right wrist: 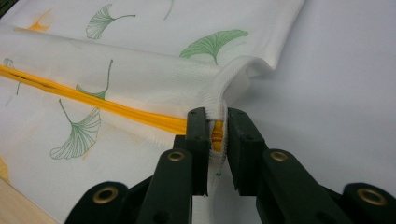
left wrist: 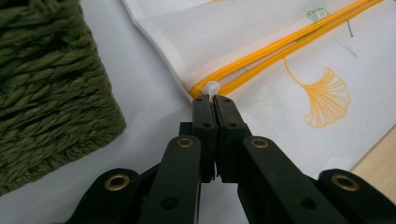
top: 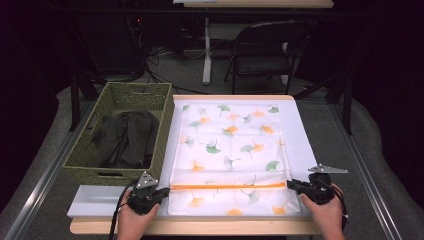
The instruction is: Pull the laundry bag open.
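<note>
Overhead, a white mesh laundry bag printed with green and orange ginkgo leaves (top: 231, 155) lies flat on the white table surface (top: 310, 150), its orange zipper (top: 227, 186) running parallel to the near edge. A green woven basket holding dark clothing (top: 122, 132) stands at the left edge. The left gripper (top: 161, 192) meets the zipper's left end, the right gripper (top: 290, 185) its right end; at this size neither grip can be read.

Left gripper view: the jaws are clenched on the small white zipper pull (left wrist: 211, 87) at the end of the orange track. Pulling well probably means drawing the tab straight along the zipper, low and level, so it does not slip out.

Right gripper view: the bag's corner fabric, with the zipper's orange end (right wrist: 217, 133), sits between the jaws, yet the right-hand pad stands slightly off it, so the hold looks loose. Firmer anchoring seems advisable. How deep the cloth reaches is hidden behind the jaws.
</note>
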